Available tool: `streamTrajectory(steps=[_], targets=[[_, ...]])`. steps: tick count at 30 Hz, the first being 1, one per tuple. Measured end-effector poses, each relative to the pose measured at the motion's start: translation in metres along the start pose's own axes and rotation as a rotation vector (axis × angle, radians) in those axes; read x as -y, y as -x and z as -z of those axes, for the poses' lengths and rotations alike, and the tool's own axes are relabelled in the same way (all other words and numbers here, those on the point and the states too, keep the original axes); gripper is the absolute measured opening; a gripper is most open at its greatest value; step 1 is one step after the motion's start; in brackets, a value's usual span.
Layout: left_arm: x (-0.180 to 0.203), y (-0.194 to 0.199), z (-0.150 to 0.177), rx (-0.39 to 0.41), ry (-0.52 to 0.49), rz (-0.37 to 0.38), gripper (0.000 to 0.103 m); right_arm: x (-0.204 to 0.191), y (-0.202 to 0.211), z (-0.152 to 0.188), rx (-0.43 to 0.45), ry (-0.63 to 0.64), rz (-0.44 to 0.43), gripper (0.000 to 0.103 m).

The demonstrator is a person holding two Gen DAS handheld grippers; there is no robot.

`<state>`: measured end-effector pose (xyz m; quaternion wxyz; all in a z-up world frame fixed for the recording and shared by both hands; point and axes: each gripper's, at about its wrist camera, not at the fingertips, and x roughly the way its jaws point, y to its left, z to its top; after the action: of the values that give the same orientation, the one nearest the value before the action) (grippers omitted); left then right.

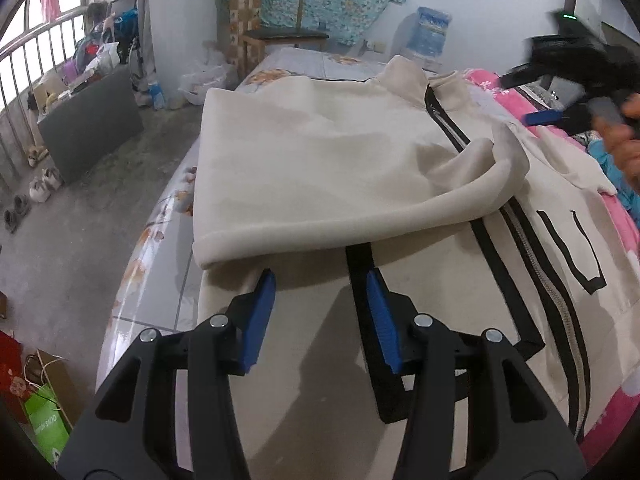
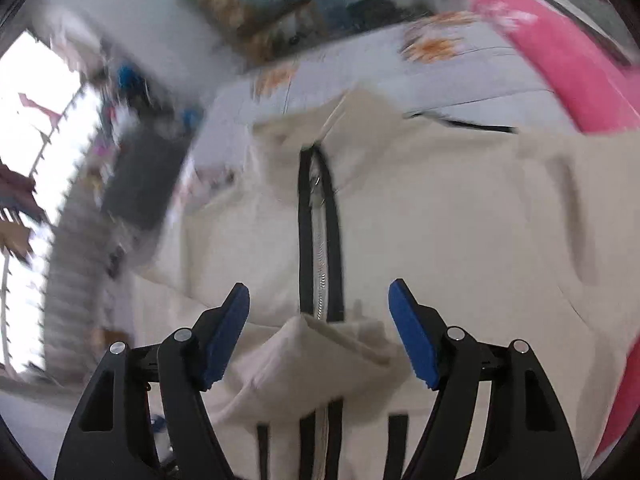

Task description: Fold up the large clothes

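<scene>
A cream zip jacket (image 1: 320, 152) with black trim lies spread on the bed, its left sleeve (image 1: 460, 184) folded across the chest. My left gripper (image 1: 322, 284) hovers low over the jacket's hem area beside a black pocket strip (image 1: 360, 264). Its jaws stand apart with only flat cloth under them. The right wrist view is blurred. There my right gripper (image 2: 318, 292) is open above the zip (image 2: 320, 240), and the folded sleeve's cuff (image 2: 320, 344) lies below the gap, not pinched. In the left wrist view the right gripper (image 1: 560, 92) and a hand (image 1: 624, 144) appear blurred at the far right.
The bed's floral sheet (image 1: 160, 240) ends at its left edge, with concrete floor beyond. A pink blanket (image 1: 624, 220) lies along the right side. Further off are a wooden chair (image 1: 280, 32), a dark board (image 1: 88, 120), shoes (image 1: 40, 188) and a green bag (image 1: 44, 424).
</scene>
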<state>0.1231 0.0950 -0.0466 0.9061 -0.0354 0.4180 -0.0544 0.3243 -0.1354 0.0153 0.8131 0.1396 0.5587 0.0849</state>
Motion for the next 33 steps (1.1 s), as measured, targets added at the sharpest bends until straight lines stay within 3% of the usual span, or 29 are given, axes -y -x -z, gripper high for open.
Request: streamTrajectory(steps=[3, 11, 17, 20, 22, 24, 26, 29, 30, 33], targets=[[-0.006, 0.002, 0.0, 0.004, 0.027, 0.002, 0.045, -0.008, -0.029, 0.011, -0.083, 0.05, 0.074, 0.07], [-0.013, 0.002, 0.001, 0.019, 0.058, 0.023, 0.045, 0.05, 0.008, 0.106, -0.141, -0.102, -0.035, 0.07], [-0.02, 0.002, 0.003, 0.032, 0.08, 0.054, 0.045, 0.065, 0.005, 0.124, -0.119, -0.177, -0.134, 0.06], [-0.021, 0.003, 0.004, 0.039, 0.089, 0.059, 0.045, 0.056, -0.004, 0.117, -0.121, -0.121, -0.095, 0.041], [-0.022, 0.003, 0.004, 0.043, 0.098, 0.056, 0.045, 0.047, -0.003, 0.113, -0.11, -0.048, -0.034, 0.016], [-0.023, 0.003, 0.004, 0.048, 0.108, 0.06, 0.045, 0.04, 0.0, 0.113, -0.096, 0.004, -0.008, 0.007], [-0.024, 0.003, 0.004, 0.052, 0.122, 0.069, 0.045, 0.033, 0.007, 0.107, -0.079, 0.03, -0.007, 0.006], [-0.025, 0.003, 0.004, 0.052, 0.124, 0.07, 0.045, 0.01, 0.055, 0.071, 0.071, 0.069, -0.077, 0.005], [-0.025, 0.003, 0.003, 0.052, 0.122, 0.068, 0.045, -0.001, 0.082, 0.058, 0.166, 0.097, -0.096, 0.005], [-0.024, 0.002, 0.003, 0.051, 0.123, 0.064, 0.045, -0.025, 0.143, 0.035, 0.381, 0.194, -0.067, 0.005]])
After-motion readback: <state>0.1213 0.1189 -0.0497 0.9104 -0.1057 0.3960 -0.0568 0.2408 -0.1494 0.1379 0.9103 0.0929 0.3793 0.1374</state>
